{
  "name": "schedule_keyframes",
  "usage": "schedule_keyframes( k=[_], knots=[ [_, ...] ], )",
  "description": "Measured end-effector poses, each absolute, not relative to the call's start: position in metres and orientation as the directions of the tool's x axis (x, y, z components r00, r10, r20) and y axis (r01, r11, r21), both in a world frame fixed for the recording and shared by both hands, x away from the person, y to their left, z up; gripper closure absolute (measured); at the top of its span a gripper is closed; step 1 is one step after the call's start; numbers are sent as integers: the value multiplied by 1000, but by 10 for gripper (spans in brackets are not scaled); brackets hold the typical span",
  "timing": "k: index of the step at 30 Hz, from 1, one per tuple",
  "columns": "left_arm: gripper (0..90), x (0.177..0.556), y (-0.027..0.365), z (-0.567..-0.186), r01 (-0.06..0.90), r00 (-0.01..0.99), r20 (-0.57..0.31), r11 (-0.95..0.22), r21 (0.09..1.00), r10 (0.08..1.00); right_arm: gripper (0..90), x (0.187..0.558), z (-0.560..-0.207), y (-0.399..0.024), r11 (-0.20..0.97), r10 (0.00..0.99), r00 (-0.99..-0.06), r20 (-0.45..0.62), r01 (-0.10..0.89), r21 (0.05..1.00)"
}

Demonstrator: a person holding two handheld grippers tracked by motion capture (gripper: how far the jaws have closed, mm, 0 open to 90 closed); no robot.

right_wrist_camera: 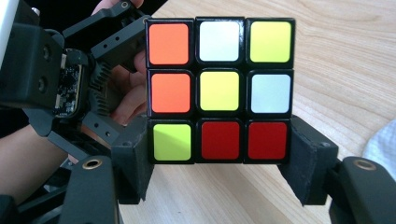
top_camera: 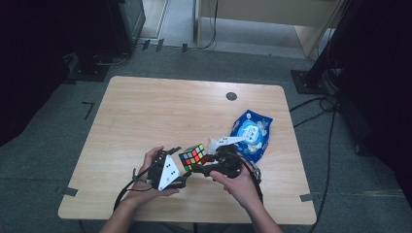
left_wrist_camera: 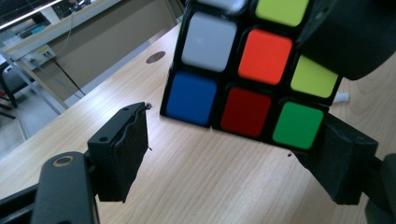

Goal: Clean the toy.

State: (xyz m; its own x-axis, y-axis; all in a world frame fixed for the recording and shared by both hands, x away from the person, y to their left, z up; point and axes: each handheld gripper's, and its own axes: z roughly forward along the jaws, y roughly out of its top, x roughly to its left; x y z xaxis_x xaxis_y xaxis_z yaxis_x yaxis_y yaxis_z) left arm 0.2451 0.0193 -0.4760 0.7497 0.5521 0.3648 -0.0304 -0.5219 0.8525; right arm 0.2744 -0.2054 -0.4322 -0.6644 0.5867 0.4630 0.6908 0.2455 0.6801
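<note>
The Rubik's cube (right_wrist_camera: 219,91) sits near the table's (top_camera: 145,111) front edge, its bottom layer clamped between the right gripper's (right_wrist_camera: 219,161) pads. The left gripper's (left_wrist_camera: 233,154) jaws stand apart around the cube's lower corner, seemingly not pressing it. Well behind lies a blue snack bag (top_camera: 251,132); its lettering is too small to read

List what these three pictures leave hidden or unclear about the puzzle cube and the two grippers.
- Puzzle cube: its far faces are turned from each camera; in the left gripper view the top edge cuts it off.
- Left gripper: whether its pads touch the cube; one pad stands clear, the other is partly behind the cube.
- Blue packet: print too small in the high view.
</note>
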Motion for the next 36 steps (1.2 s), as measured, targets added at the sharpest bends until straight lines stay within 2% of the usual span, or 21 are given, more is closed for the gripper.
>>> schedule_keyframes(
  k=[2, 4, 10, 12, 14, 19, 22, 25, 28, 32, 36],
  knots=[
    [233, 243, 16, -478, -47, 749, 384, -534, 844, 540, 346, 275, -433, -204, 254, 588, -664, 461, 693, 675],
    [327, 241, 14, -479, -66, 756, 392, -534, 843, 525, 346, 275, -434, -203, 255, 593, -660, 461, 697, 670],
    [340, 241, 13, -482, -44, 759, 363, -513, 857, 541, 343, 275, -439, -201, 232, 602, -649, 465, 699, 676],
    [340, 243, 15, -481, -30, 758, 347, -502, 864, 552, 333, 272, -438, -201, 222, 604, -664, 441, 671, 707],
    [340, 247, 20, -481, -3, 753, 319, -481, 876, 575, 275, 269, -433, -204, 202, 622, -671, 403, 635, 745],
    [340, 256, 32, -482, 65, 735, 256, -442, 895, 627, 276, 268, -424, -217, 126, 628, -673, 391, 584, 802],
    [340, 261, 38, -479, 114, 742, 191, -401, 909, 643, 277, 268, -422, -227, 91, 674, -656, 341, 531, 842],
    [340, 263, 42, -478, 131, 745, 165, -384, 914, 646, 299, 267, -427, -232, 95, 740, -623, 254, 471, 877],
    [340, 264, 45, -477, 138, 748, 145, -365, 921, 648, 319, 270, -441, -233, 147, 796, -585, 155, 435, 889],
    [339, 265, 47, -476, 145, 749, 128, -348, 926, 651, 327, 277, -461, -237, 162, 841, -531, 104, 432, 887],
    [340, 267, 50, -474, 154, 748, 105, -326, 933, 655, 444, 283, -476, -243, 157, 850, -513, 121, 465, 871]
  ],
)
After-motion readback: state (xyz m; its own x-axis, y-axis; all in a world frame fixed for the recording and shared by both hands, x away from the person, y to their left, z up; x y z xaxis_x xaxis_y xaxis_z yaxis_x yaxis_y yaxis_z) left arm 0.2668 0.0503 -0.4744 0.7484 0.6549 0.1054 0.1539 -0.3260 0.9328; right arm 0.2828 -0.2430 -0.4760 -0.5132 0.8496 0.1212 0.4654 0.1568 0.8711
